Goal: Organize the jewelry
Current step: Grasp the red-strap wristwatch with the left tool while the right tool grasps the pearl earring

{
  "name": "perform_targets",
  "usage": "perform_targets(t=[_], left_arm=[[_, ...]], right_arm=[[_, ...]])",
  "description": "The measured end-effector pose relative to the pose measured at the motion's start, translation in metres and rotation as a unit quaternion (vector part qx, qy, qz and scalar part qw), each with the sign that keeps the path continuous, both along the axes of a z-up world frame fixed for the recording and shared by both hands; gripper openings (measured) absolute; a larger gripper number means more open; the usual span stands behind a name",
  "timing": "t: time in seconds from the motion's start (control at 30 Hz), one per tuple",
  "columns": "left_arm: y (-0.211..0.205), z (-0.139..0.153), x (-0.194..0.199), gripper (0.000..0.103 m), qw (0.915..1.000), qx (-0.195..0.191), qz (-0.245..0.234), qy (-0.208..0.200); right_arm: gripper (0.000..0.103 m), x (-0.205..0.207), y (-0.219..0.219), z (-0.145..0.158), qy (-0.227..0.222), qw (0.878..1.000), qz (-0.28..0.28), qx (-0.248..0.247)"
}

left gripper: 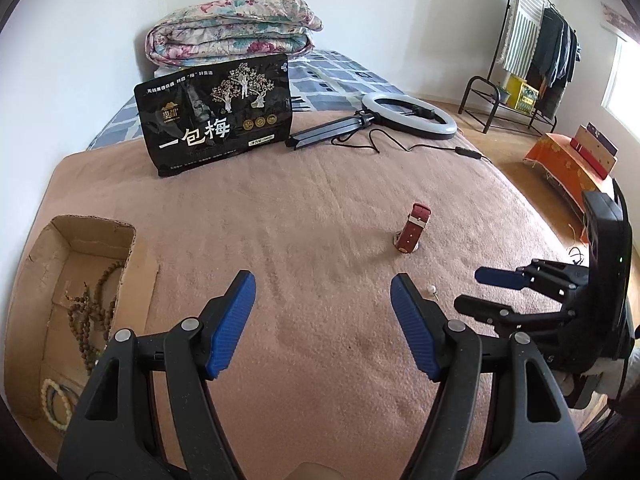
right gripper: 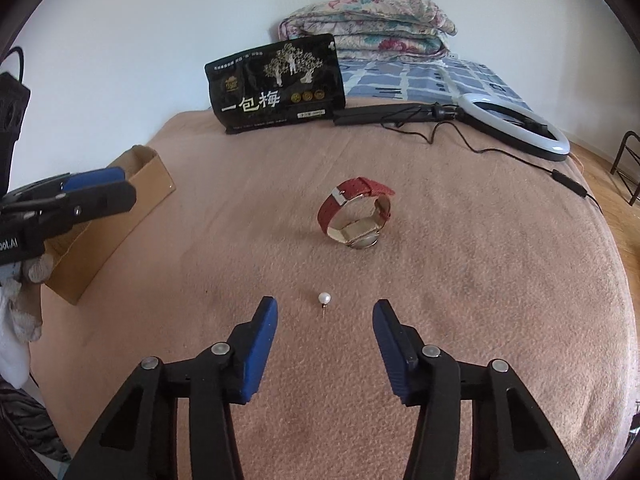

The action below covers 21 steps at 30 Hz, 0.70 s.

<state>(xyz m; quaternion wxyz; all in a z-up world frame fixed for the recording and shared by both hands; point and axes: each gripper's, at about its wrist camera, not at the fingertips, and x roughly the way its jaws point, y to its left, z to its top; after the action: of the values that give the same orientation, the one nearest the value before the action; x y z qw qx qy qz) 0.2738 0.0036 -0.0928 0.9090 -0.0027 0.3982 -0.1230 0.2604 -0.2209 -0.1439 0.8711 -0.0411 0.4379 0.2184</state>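
Observation:
A small pearl earring (right gripper: 324, 299) lies on the pink blanket, just ahead of my right gripper (right gripper: 325, 308) and between the lines of its blue fingers, which stand apart without touching it. Beyond it a red-strapped watch (right gripper: 356, 216) stands on its side. In the left wrist view the watch (left gripper: 414, 228) is ahead to the right and the pearl earring (left gripper: 432, 290) sits beside the right finger. My left gripper (left gripper: 323, 286) is open and empty over bare blanket. A cardboard box (left gripper: 44, 292) at the left holds bead bracelets (left gripper: 90, 308).
A black snack bag (left gripper: 216, 114) stands at the back, with a ring light (left gripper: 410, 114) and its cable beside it. A folded floral quilt (left gripper: 232, 28) lies behind. The bed's edge drops to the floor on the right, where a clothes rack (left gripper: 532, 52) stands.

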Motion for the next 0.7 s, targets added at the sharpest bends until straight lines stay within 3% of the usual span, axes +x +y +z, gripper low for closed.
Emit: perform_targets(t=[0.5, 0.7], left_arm=[[-0.001, -0.036, 0.019, 0.072, 0.9999, 0.006, 0.003, 0.011], [-0.008, -0.039, 0.024, 0.072, 0.9999, 0.003, -0.004, 0.013]], right_arm=[[0.033, 0.022, 0.013, -0.031, -0.003, 0.999, 0.019, -0.049], [0.014, 0.028, 0.000, -0.034, 0.002, 0.999, 0.009, -0.033]])
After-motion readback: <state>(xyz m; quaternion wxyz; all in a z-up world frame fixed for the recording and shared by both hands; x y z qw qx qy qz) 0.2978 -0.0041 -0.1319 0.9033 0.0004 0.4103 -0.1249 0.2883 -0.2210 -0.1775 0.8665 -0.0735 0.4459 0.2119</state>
